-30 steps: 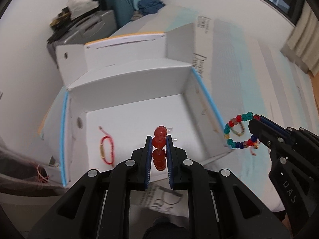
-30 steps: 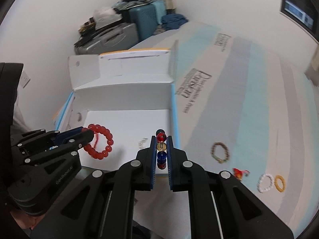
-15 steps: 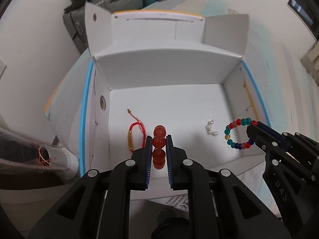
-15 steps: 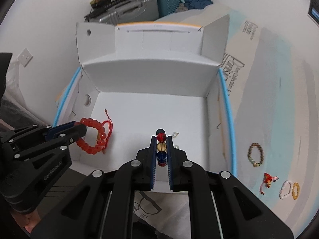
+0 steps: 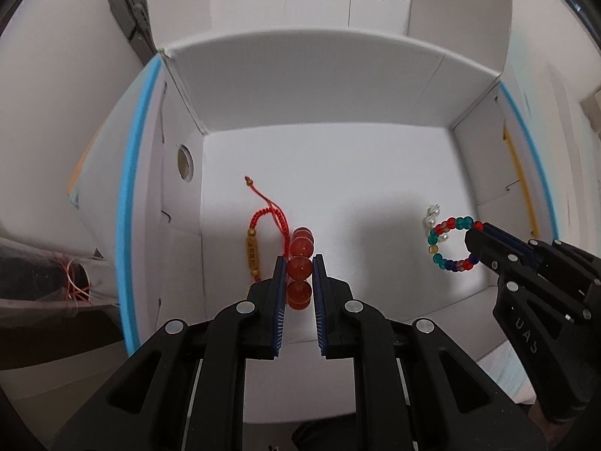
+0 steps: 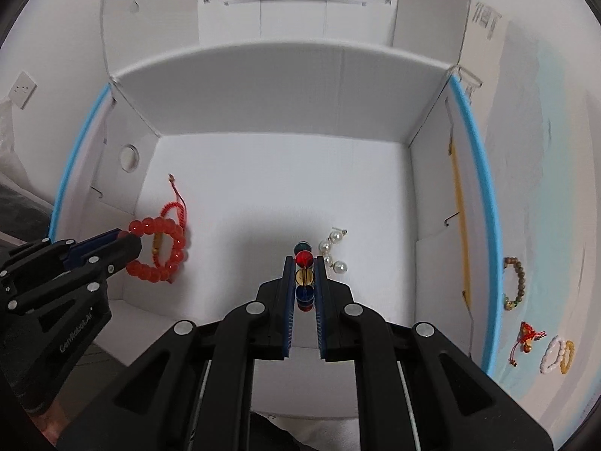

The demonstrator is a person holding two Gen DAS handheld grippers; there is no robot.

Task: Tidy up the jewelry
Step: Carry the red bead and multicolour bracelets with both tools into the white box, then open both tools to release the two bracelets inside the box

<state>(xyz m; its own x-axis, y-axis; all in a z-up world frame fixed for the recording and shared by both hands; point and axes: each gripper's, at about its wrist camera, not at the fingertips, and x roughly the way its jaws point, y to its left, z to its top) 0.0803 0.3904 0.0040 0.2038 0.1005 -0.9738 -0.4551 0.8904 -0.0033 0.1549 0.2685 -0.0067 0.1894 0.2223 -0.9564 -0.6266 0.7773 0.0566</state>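
Over the left part of the white box point(image 5: 319, 75) my left gripper point(image 5: 298, 263) points steeply down, shut on a red bead bracelet point(image 5: 299, 266); seen from the right wrist, that bracelet point(image 6: 157, 250) hangs as a ring. On the box floor under it lies a red cord bracelet point(image 5: 265, 221) with a gold charm. My right gripper point(image 6: 303, 263) is shut on a multicoloured bead bracelet point(image 6: 303, 276), whose ring point(image 5: 450, 242) hangs over a pearl piece point(image 6: 332, 250) lying on the floor at the right.
Outside the box's right wall point(image 6: 432, 188), on the pale blue cloth, lie a brown bead bracelet point(image 6: 512, 282), a small red knot charm point(image 6: 526, 338), a white bracelet point(image 6: 552, 353) and an amber one point(image 6: 567, 355). A clear bag point(image 5: 45, 274) sits left of the box.
Both grippers have come down and forward over the box, tipping further downward, each still gripping its bracelet. The box floor now fills both views.
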